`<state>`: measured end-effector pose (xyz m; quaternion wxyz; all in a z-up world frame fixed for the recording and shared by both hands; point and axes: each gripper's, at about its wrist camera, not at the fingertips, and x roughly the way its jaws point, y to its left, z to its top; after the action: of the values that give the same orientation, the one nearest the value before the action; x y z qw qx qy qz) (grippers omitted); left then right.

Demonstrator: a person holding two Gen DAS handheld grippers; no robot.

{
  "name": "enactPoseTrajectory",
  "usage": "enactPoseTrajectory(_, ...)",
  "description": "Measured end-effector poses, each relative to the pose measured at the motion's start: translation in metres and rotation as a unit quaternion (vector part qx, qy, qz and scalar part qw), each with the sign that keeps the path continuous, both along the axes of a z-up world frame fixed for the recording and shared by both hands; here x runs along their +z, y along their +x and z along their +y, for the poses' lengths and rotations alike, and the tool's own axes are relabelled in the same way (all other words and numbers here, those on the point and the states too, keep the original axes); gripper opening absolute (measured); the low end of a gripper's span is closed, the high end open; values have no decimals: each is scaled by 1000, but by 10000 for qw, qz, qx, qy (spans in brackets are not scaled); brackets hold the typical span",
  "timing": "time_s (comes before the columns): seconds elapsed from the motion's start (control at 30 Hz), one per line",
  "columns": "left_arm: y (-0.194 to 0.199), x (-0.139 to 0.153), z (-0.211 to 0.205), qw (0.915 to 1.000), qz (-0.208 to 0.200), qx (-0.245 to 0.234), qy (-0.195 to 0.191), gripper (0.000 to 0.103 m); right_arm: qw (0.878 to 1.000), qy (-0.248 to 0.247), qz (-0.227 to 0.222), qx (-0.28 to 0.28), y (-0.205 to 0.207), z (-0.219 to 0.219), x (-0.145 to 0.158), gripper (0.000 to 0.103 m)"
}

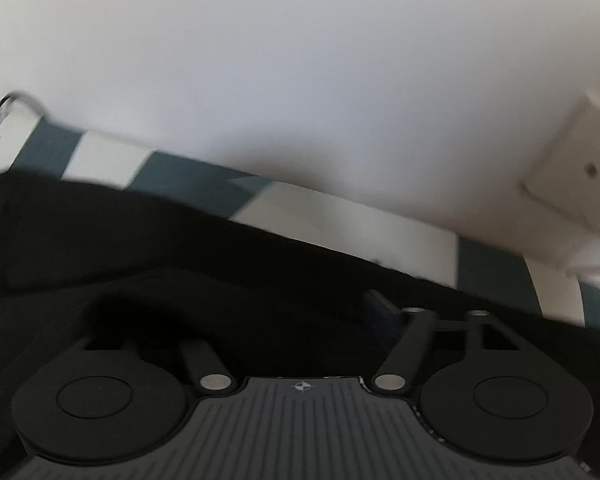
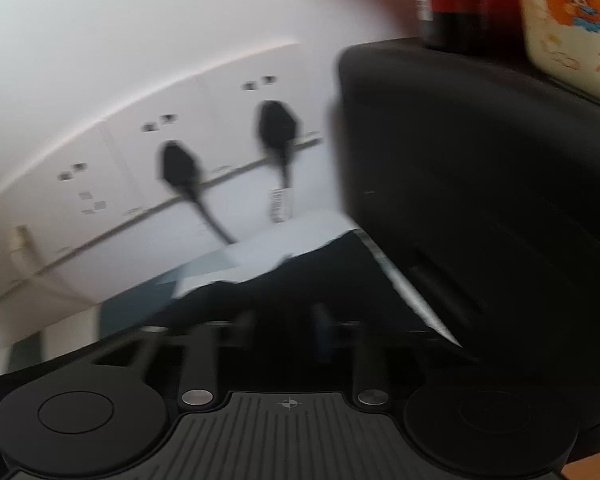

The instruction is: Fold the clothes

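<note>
A black garment [image 1: 148, 248] fills the lower half of the left wrist view and lies on a teal-and-white checked surface [image 1: 172, 176]. It covers the left gripper's [image 1: 256, 312] fingertips, so I cannot see how the jaws stand. In the right wrist view the same black cloth [image 2: 284, 280] lies ahead of the right gripper [image 2: 288, 320]. Its fingers are dark, blurred and merge with the cloth. Both views are motion-blurred.
A large black object [image 2: 480, 200] stands close on the right. A red bottle [image 2: 460, 4] and a cream box with an orange cartoon [image 2: 572, 20] rest on it. A white wall holds sockets with two black plugs [image 2: 276, 124]. A white wall box [image 1: 572, 176] is at right.
</note>
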<state>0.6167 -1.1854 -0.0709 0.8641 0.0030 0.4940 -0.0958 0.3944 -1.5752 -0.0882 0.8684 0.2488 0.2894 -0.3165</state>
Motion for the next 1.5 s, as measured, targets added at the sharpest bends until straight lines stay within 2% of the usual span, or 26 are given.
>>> enactPoseTrajectory(0.07, 3, 6, -8, 9990, 79, -364, 227, 72, 9997, -121, -107, -183, -3, -3, 1, 55)
enactPoseTrajectory(0.13, 6, 16, -10, 9975, 48, -681, 189, 72, 9988, -211, -339, -286, -9, -4, 7, 56)
enactPoseTrajectory(0.23, 6, 33, -3, 9971, -117, -733, -189, 72, 9971, -286, -663, -226, -12, 0, 18, 56)
enactPoseTrajectory(0.33, 4, 39, -1, 9957, -254, -711, -532, 72, 9961, -264, -833, -128, -15, 8, 26, 64)
enactPoseTrajectory(0.37, 2, 39, -1, 9956, -279, -714, -538, 72, 9960, -264, -847, -97, -17, 13, 27, 66)
enactPoseTrajectory(0.5, -14, 32, -12, 9925, -487, -1100, -212, 76, 9974, -290, -633, 175, -31, 37, 19, 72)
enactPoseTrajectory(0.6, -30, 22, -29, 9828, -464, -1778, 155, 78, 9978, -469, -220, 402, -32, 47, 1, 73)
enactPoseTrajectory(0.67, -37, 9, -42, 9783, -417, -1960, 529, 78, 9979, -520, -98, 385, -24, 39, -8, 73)
enactPoseTrajectory(0.73, -34, -6, -48, 9782, -207, -1956, 659, 78, 9977, -577, -42, 349, -14, 28, -15, 73)
enactPoseTrajectory(0.83, -29, -14, -52, 9820, -444, -1713, 662, 80, 9959, -679, 130, 576, 13, 16, -25, 72)
enactPoseTrajectory(0.93, -16, -14, -49, 9909, -477, -1081, 641, 85, 9882, -1088, 864, 639, 46, 10, -38, 67)
enactPoseTrajectory(1.0, -12, -15, -47, 9935, -533, -837, 564, 85, 9891, -1071, 875, 501, 55, 1, -43, 71)
enactPoseTrajectory(1.03, -11, -17, -47, 9936, -590, -781, 568, 87, 9895, -1063, 881, 432, 60, -4, -46, 66)
enactPoseTrajectory(1.1, -9, -19, -47, 9933, -702, -701, 587, 93, 9900, -1059, 886, 299, 68, -12, -50, 67)
enactPoseTrajectory(1.2, -1, -18, -40, 9958, -608, -521, 451, 93, 9904, -1089, 840, 124, 78, -9, -52, 73)
enactPoseTrajectory(1.23, 0, -15, -37, 9963, -578, -464, 430, 93, 9924, -959, 774, 49, 78, -9, -52, 73)
enactPoseTrajectory(1.3, -2, -7, -29, 9968, -574, -426, 368, 92, 9962, -698, 520, 70, 69, -2, -45, 83)
enactPoseTrajectory(1.37, -12, 5, -20, 9958, -630, -602, 278, 92, 9985, -479, 234, 144, 58, 6, -37, 92)
enactPoseTrajectory(1.5, -50, 33, 7, 9897, -709, -1229, 187, 92, 9994, -105, -124, 311, 20, 33, -20, 94)
